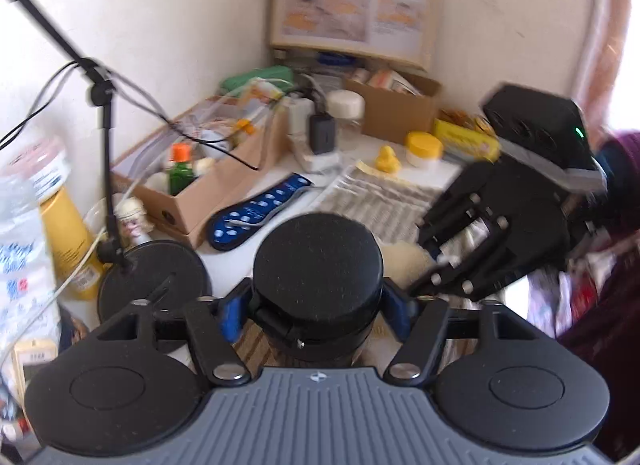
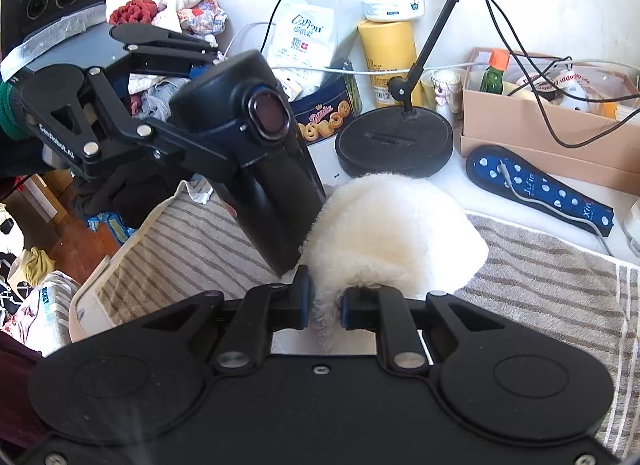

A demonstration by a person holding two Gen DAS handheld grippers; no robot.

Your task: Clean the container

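Observation:
The container [image 1: 316, 265] is a tall black flask with a closed flip lid. My left gripper [image 1: 316, 317] is shut on its body, blue pads [image 1: 232, 313] pressing both sides. In the right wrist view the container [image 2: 260, 169] hangs tilted over the striped towel [image 2: 540, 277], lid end up, held by the left gripper [image 2: 224, 113]. My right gripper [image 2: 324, 301] is shut on a fluffy white cloth [image 2: 384, 233], which bulges out ahead of the pads and meets the flask's lower side. From the left wrist, the right gripper [image 1: 452, 261] shows at the right with the cloth [image 1: 404, 261] beneath it.
A round black lamp base [image 2: 394, 141] with a stem and cables stands just behind the cloth. Beside it are a cookie tin [image 2: 328, 117], a yellow tube [image 2: 390, 57], a cardboard box [image 2: 540, 133] of bottles and a blue spotted insole [image 2: 540, 189]. The table edge drops off at the left.

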